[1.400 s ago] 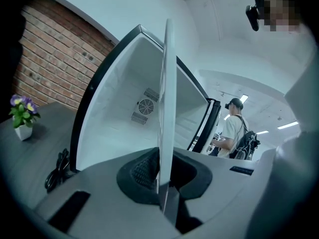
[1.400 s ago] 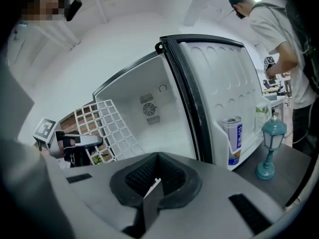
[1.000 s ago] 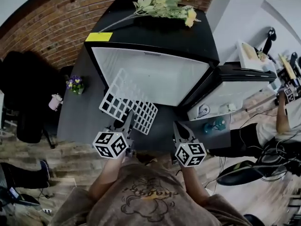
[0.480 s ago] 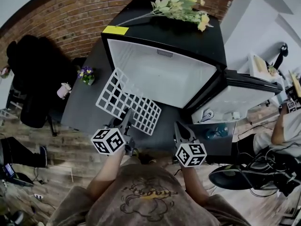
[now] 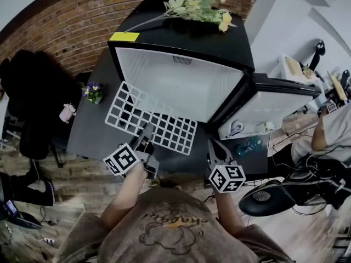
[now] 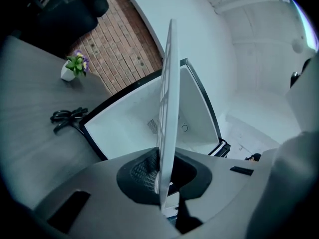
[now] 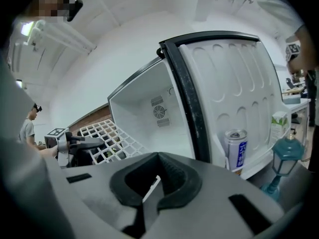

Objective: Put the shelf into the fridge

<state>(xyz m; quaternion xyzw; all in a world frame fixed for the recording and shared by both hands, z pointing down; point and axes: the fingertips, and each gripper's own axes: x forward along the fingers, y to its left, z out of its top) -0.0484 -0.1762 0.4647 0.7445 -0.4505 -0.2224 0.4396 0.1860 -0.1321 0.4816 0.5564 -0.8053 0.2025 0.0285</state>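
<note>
No legible text found. Yellow label on the fridge, top front corner: no print discernible. Can in the fridge door: blue band, characters too small. Shirt print, before the fridge: unreadable script.

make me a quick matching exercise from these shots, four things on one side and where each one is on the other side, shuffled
Things:
1. white wire grid shelf
2. yellow paper note
3. silver and blue drink can
4. small white pot of purple flowers

Places:
A. on the grey tabletop, left of the black fridge
B. in the rack of the open fridge door
C. on the fridge's top, at its front left corner
D. clamped edge-on in the left gripper

Pairs: 1-D, 2-C, 3-B, 4-A
</note>
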